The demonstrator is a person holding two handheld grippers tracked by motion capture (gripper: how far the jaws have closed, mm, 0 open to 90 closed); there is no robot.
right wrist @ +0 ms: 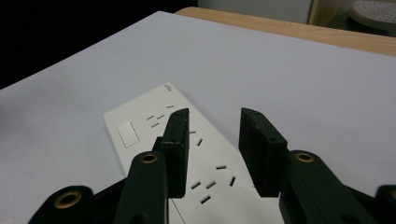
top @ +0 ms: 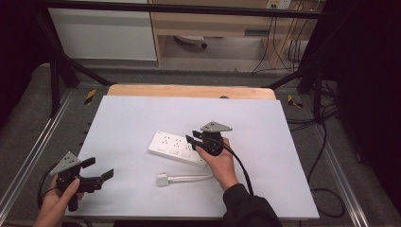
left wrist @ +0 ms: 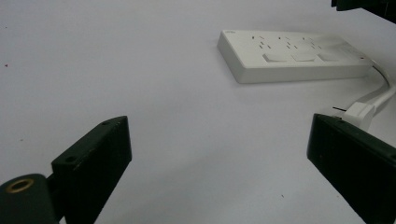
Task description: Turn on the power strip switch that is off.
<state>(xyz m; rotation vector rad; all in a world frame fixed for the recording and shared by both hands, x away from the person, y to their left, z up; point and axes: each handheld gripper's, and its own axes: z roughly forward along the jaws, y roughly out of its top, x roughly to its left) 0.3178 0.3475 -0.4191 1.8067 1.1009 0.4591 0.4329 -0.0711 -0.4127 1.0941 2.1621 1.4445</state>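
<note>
White tabletop (top: 142, 118), wooden edge (top: 189, 91), grey floor (top: 28, 137), dark frame (top: 61, 66)

We can read no text; the power strip (right wrist: 177, 154) bears a small mark at one end, too blurred to make out.

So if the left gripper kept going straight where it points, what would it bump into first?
Probably the white plug on its cable: it lies just ahead of the left gripper, by one open jaw. The power strip lies farther on. Depth is hard to judge, so it might slide past on bare table.
</note>
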